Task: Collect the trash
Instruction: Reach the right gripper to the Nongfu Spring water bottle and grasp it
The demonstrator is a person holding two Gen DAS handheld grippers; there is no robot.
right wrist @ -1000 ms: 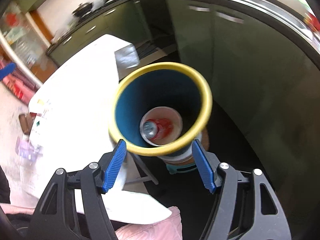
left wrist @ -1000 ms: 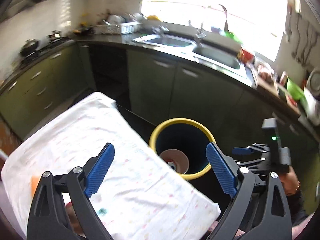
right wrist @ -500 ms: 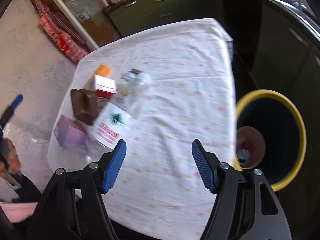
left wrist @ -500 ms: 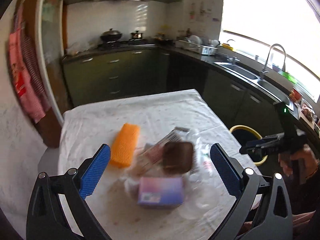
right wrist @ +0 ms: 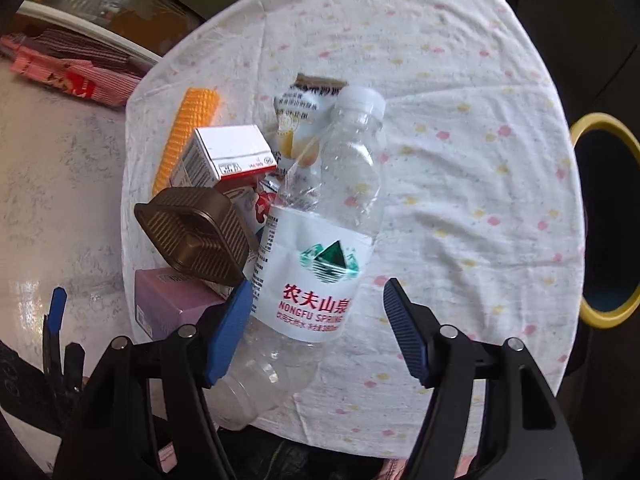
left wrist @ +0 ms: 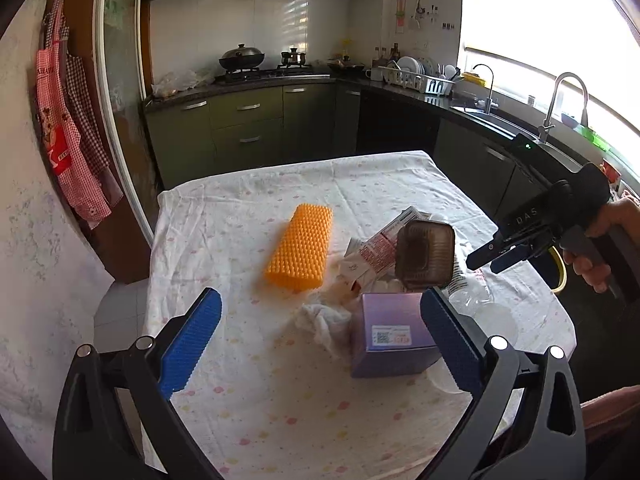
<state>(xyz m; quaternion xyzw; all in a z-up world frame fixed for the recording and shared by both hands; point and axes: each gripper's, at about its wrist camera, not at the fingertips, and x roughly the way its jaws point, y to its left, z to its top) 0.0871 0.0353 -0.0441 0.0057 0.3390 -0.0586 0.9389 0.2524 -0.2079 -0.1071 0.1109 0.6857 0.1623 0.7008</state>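
1. Clear plastic bottle, white label: red characters "农夫山泉", beneath them red Latin "NONGFU SPRING", last letters lost round the curve; green mountain logo above.
2. Right tongs, black body seen from left wrist view: pale letters "DAS".
3. Purple box: white sticker with code square, print too small to read.
4. White-and-red carton: small print, illegible.
5. Pale pouch: characters, blurred, unreadable.

On the table the water bottle lies at the centre of the right wrist view. The ribbed tray leans at its nine o'clock, above a carton. The sponge lies at ten o'clock, and the bin stands off the table at three o'clock.
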